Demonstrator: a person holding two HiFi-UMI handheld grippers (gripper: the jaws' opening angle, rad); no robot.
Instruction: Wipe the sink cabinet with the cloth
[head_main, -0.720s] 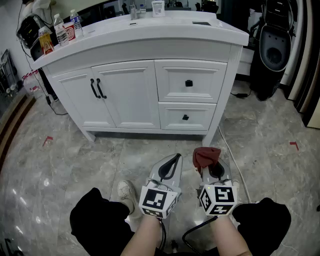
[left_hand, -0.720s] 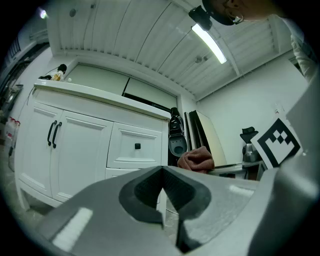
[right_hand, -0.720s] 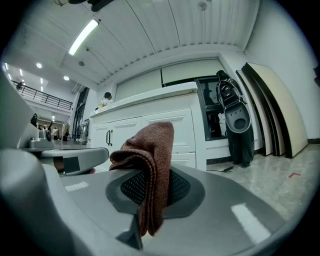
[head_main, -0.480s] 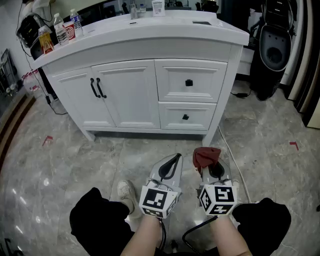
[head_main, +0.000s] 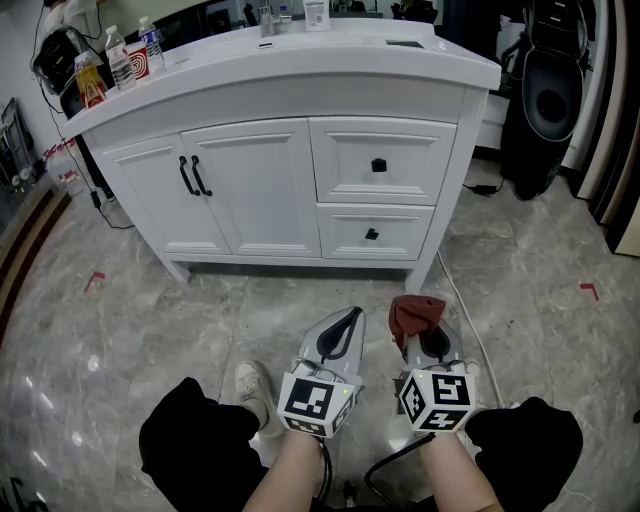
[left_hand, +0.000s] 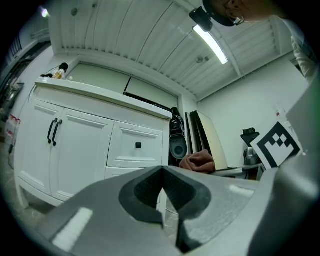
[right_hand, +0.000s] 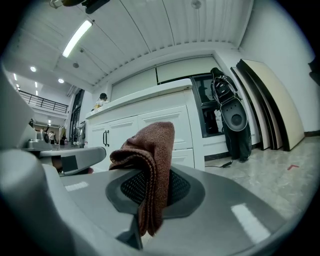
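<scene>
Brown knit cloth (right_hand: 150, 160), folded, long axis upright, pinched between right gripper (head_main: 416, 330) jaws, facing white panelled sink cabinet (head_main: 300, 180). Left gripper (left_hand: 161, 175) jaws pressed together, empty.

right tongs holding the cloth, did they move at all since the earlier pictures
No, not noticeably. In the head view the right tongs and cloth sit at the same spot below and right of the lower drawer's knob as before.

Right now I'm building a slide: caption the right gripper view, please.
Right gripper clamps a folded brown cloth, facing the white sink cabinet.
</scene>
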